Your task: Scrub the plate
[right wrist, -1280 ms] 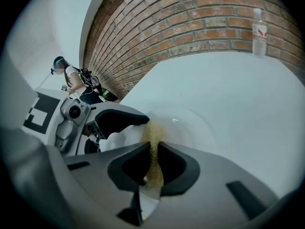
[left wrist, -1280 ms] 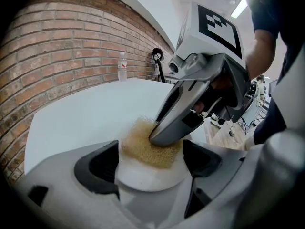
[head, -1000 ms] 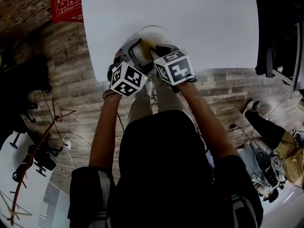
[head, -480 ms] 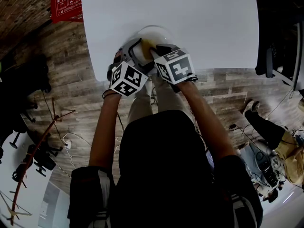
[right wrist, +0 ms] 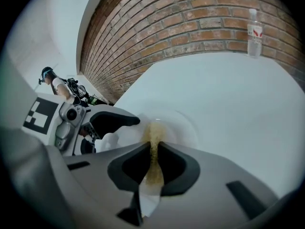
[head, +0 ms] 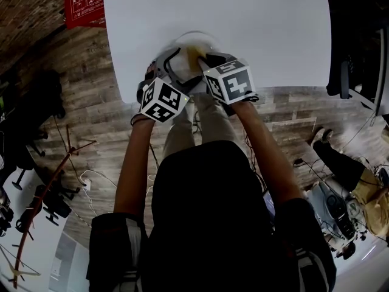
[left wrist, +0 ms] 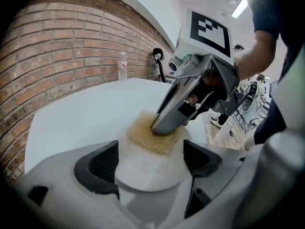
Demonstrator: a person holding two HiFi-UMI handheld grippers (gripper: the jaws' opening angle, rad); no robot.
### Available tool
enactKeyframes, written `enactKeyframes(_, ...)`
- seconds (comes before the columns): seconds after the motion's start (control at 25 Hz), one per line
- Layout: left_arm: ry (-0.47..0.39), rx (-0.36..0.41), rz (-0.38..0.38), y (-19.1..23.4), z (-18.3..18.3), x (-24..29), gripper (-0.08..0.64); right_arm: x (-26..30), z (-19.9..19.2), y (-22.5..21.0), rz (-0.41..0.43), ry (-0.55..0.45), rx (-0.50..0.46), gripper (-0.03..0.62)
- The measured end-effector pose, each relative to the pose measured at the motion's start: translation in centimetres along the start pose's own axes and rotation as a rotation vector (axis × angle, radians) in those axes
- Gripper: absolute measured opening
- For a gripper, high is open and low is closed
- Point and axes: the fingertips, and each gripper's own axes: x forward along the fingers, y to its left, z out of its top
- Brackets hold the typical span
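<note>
A white table (head: pixel 255 29) stands on a grey-brown plank floor (head: pixel 85 108) — a red-brick wall (left wrist: pixel 71 37) runs behind it, a strip light (left wrist: pixel 240 6) glows overhead.

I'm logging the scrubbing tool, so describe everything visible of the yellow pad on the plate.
The pad is a tan-yellow, coarse, fibrous-looking rectangle, apparently soft scouring material. The right tongs are shut on it, so from their own view it shows as a thin strip. Its flat face lies pressed on the white plate, toward the rim opposite the left tongs, which hold that plate by the near edge of the white table.
</note>
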Motion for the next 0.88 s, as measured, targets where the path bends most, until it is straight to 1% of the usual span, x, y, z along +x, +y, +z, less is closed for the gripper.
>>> enactKeyframes(0.36, -0.002, 0.001, 0.0, 0.0, 0.0, 0.1, 0.407, -1.3, 0.1, -2.4, -0.034, -0.029, 0.046, 0.048)
enactKeyframes(0.64, 0.002, 0.002, -0.002, -0.1, 0.0, 0.1, 0.407, -2.5, -0.1, -3.8, -0.067, -0.034, 0.042, 0.048)
enactKeyframes(0.88, 0.003, 0.002, 0.001, -0.1, 0.1, 0.1, 0.407, -3.4, -0.6, -4.4, -0.075, -0.04, 0.058, 0.048)
